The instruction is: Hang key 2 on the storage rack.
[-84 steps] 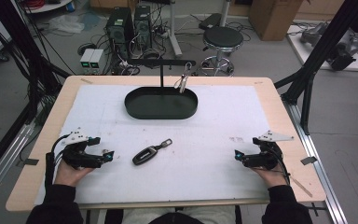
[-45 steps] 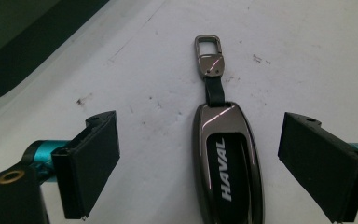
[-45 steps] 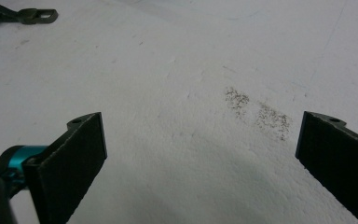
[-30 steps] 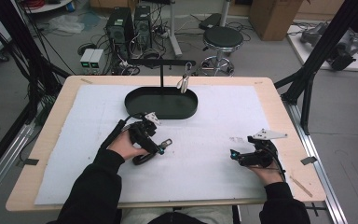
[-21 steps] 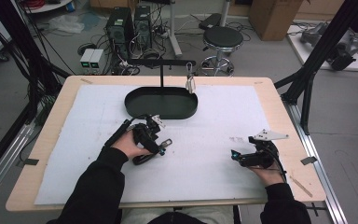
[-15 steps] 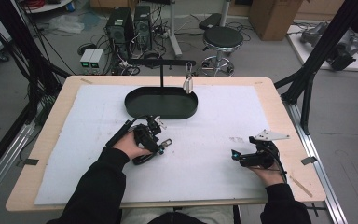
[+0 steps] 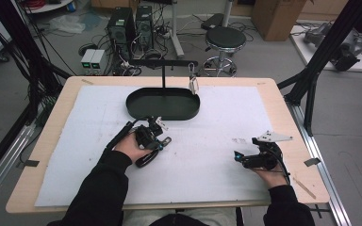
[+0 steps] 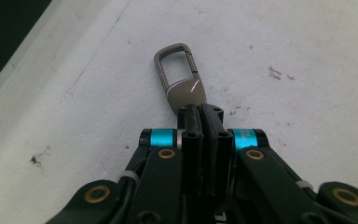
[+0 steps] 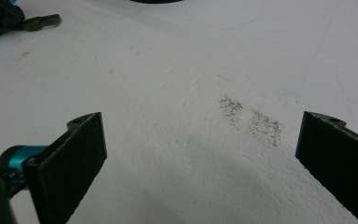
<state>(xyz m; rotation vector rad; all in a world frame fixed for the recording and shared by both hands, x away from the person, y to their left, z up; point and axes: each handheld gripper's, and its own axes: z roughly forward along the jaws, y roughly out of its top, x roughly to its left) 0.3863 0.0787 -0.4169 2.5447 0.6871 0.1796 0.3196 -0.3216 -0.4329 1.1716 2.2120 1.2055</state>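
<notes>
Left gripper view: the left gripper [image 8: 200, 112] is seen with jaws just closed, pinched on the key fob [image 8: 182, 79], whose metal clip loop projects beyond the tips. The fob is lying on the white mat [image 7: 217, 141], just in front of the black tray [image 7: 136, 104]. The right gripper [image 7: 245, 159] is rested on the mat well apart, jaws spread wide, nothing between them

Even overhead light, soft shadows, mild blur.
</notes>
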